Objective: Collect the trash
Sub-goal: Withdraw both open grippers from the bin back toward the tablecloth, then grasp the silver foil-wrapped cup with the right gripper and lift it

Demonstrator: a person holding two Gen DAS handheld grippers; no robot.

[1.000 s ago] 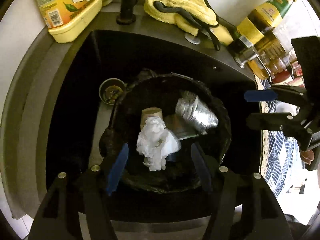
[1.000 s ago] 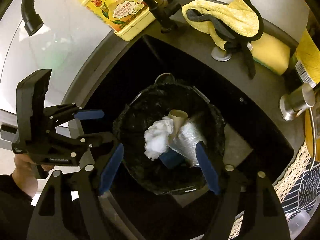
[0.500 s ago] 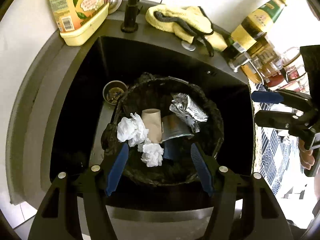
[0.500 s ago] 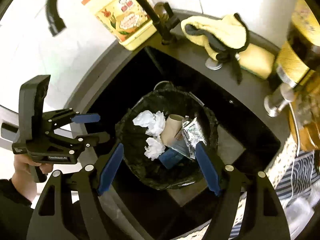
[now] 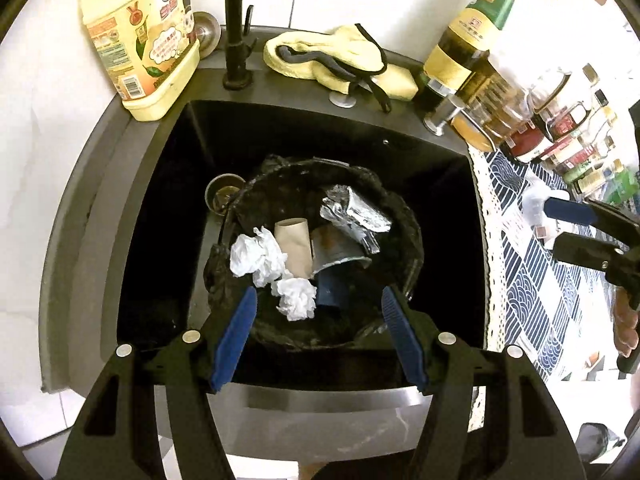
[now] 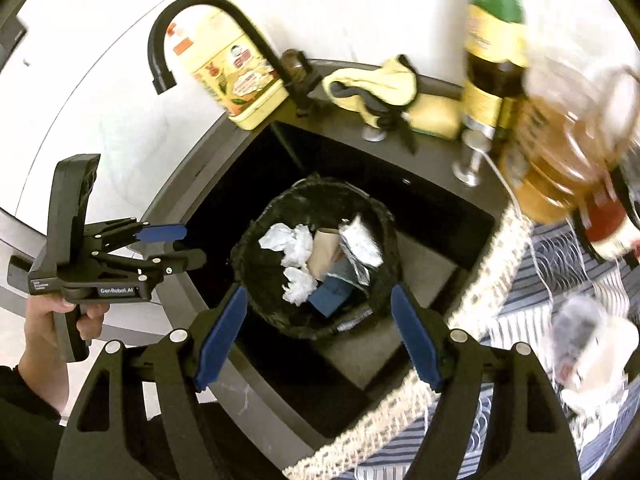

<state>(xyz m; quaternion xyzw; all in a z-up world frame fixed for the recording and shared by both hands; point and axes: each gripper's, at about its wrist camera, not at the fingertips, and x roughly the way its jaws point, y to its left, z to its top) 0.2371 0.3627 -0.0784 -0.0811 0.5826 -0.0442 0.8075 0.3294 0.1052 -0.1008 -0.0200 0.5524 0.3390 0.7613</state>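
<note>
Both grippers, left (image 5: 316, 336) and right (image 6: 318, 334), hover with jaws spread and empty above the black-lined round bin (image 5: 404, 220) at frame centre, holding crumpled white tissues (image 5: 256, 256). Drop step looks done; next, seek remaining trash.

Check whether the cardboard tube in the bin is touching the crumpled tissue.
Touching. In the left wrist view the cardboard tube lies against the crumpled tissue with no gap between them, inside the bin.
</note>
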